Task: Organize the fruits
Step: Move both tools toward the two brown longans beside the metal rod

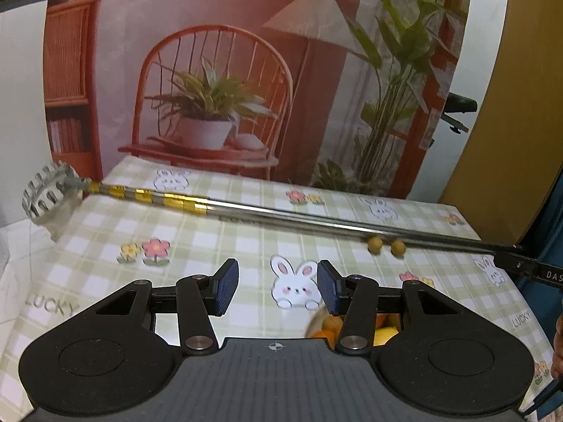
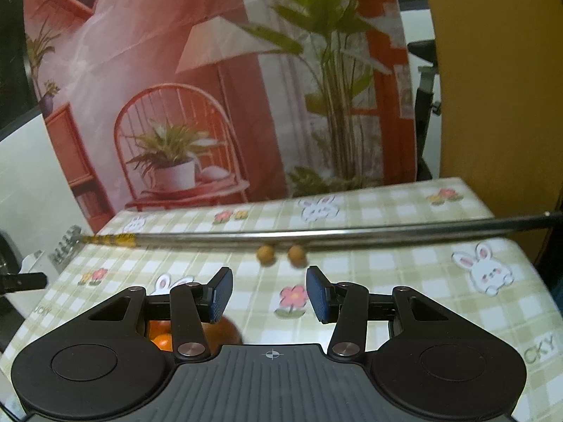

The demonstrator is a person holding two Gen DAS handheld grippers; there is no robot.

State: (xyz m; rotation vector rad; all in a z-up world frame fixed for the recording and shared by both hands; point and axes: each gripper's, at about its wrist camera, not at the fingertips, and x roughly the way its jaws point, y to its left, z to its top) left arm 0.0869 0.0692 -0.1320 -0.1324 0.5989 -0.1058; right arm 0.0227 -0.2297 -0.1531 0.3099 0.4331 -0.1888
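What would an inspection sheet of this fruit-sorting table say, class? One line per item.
Surface: checked tablecloth with rabbits and flowers.
Job's things: two small round fruits beside a pole; orange and yellow fruits near the left gripper, partly hidden.
Clutter: long metal pole lying across the table.
Grippers: left gripper open, empty; right gripper open, empty.
Cables: nothing seen.
Surroundings: printed backdrop of a chair, a lamp and plants.

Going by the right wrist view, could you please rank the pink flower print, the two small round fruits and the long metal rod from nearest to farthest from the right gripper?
1. Pink flower print: on the tablecloth, showing between the open, empty fingers of the right gripper.
2. Two small round fruits: side by side on the cloth, just beyond the fingertips.
3. Long metal rod: stretched across the table right behind the fruits.
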